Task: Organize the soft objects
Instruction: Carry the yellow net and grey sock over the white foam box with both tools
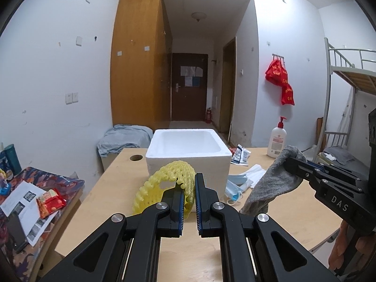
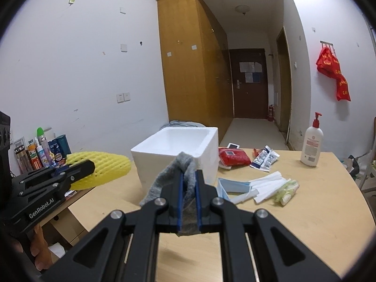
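Wooden table [image 1: 131, 178] fills lower half of both views. White foam box [image 1: 188, 150] sits mid-frame on it, open top. Left gripper [image 1: 188, 188] at lower centre of left view, jaws narrowed and pinching yellow foam net [image 1: 157, 185], which is lifted in front of the box's near wall. Right gripper [image 2: 188, 181] at lower centre of right view, jaws clamped on grey sock [image 2: 185, 164], sock bunched between the pads and drooping left, held up before the box. Lotion bottle [image 2: 311, 145] stands upright, right side of frame. Face masks [image 2: 235, 188] and white tissues [image 2: 268, 183] lie right of box; red packet [image 2: 232, 156] behind them.
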Demonstrator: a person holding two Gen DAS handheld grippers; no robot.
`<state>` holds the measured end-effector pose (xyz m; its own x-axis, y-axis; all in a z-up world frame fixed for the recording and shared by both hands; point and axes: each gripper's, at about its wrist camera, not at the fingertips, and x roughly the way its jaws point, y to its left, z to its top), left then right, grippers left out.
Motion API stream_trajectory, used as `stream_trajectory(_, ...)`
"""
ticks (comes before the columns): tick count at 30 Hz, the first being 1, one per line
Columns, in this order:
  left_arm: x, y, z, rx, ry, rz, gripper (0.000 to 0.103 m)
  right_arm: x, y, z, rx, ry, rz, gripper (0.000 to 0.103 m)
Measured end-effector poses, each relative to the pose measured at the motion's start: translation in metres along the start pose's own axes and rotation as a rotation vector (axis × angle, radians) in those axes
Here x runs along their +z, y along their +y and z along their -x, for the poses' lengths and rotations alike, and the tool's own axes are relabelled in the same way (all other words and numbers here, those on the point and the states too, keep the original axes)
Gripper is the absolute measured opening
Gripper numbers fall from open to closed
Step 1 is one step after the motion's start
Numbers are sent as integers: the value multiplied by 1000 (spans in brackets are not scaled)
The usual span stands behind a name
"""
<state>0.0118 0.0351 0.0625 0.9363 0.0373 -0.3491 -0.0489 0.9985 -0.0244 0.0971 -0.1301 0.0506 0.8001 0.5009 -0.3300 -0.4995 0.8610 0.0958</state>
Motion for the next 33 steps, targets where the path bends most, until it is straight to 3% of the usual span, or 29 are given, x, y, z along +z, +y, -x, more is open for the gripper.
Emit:
stream_trajectory(16, 16, 5, -14, -10, -13, -1, 9, 25, 2, -16, 0, -33, 32, 12)
stream_trajectory(25, 41, 8, -26, -18, -70, -26, 9, 47, -2, -29, 5, -73, 44, 12)
stream_trajectory(33, 52, 8, -48, -22, -47, -25, 9, 61, -3, -46, 19, -76, 46, 12)
